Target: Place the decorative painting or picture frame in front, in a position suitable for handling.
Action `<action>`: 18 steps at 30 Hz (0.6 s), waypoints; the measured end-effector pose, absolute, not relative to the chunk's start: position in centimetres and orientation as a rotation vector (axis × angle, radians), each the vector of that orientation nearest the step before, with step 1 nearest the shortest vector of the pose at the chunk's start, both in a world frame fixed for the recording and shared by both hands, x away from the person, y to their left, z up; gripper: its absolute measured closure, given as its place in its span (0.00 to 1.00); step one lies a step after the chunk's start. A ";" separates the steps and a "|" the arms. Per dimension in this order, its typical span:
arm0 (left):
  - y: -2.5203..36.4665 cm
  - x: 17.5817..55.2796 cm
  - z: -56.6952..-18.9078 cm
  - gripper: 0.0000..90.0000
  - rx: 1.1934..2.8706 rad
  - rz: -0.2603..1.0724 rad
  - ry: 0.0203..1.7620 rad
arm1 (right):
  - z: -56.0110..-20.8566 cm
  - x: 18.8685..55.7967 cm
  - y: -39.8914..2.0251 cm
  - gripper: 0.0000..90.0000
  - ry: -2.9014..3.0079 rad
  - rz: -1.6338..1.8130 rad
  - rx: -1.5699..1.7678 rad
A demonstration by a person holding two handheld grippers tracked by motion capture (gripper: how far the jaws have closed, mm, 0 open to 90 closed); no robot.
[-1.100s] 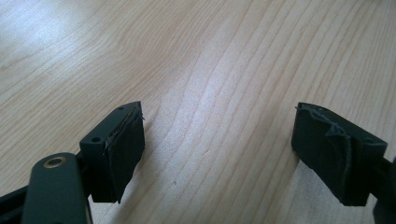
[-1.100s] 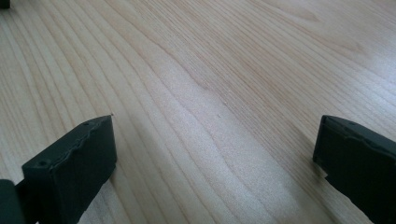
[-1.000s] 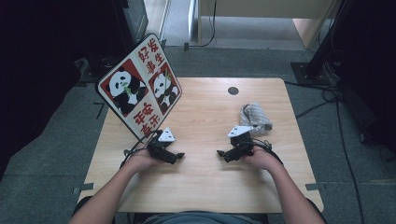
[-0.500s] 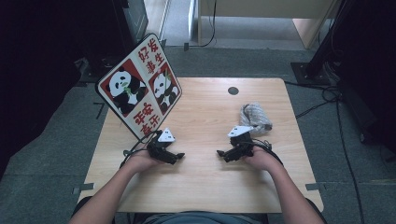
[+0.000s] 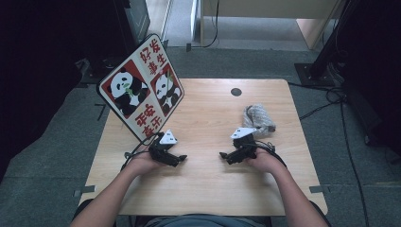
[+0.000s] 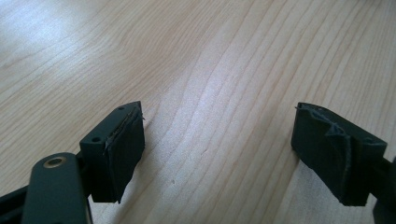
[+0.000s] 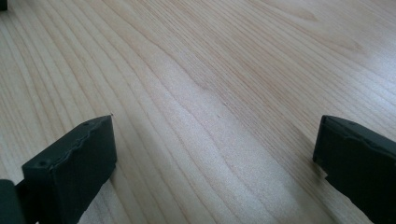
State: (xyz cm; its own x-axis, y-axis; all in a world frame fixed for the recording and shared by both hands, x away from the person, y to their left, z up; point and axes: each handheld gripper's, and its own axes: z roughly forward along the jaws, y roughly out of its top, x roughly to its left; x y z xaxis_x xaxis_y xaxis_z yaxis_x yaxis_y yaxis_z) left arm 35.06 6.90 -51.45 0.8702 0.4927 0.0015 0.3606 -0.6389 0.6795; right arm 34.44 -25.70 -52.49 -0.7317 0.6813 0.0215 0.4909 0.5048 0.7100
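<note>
Nearest the table's front edge, the left gripper (image 5: 178,158) and right gripper (image 5: 225,155) are held low over bare wood, jaws wide apart and empty. Farther back right, a crumpled grey bundle (image 5: 258,118) is nearest; it should be approached slowly by the right gripper, jaws kept apart until it is straddled.

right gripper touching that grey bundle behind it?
Apart. In the high view the right gripper points toward the table's middle, open, and bare wood shows between it and the grey bundle farther back.
</note>
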 end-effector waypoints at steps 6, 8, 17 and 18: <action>6.8 35.1 -51.5 0.19 2.327 0.245 0.618 | -52.5 34.4 -25.7 0.00 2.488 1.050 0.993; 6.8 35.0 -51.5 0.19 2.327 0.245 0.620 | -52.5 34.4 -25.7 0.00 2.489 1.050 0.992; 6.9 35.1 -51.4 0.19 2.331 0.244 0.615 | -52.5 34.4 -25.7 0.00 2.489 1.049 0.993; 6.9 35.2 -51.3 0.20 2.340 0.239 0.613 | -52.5 34.4 -25.7 0.00 2.489 1.049 0.993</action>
State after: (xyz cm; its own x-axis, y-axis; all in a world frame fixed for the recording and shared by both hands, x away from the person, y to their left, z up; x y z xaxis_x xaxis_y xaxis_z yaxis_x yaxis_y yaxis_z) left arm 35.16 6.89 -51.35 0.8711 0.4910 0.0022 0.3625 -0.6461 0.6716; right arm 34.45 -25.71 -52.49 -0.7313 0.6817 0.0218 0.4915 0.5046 0.7097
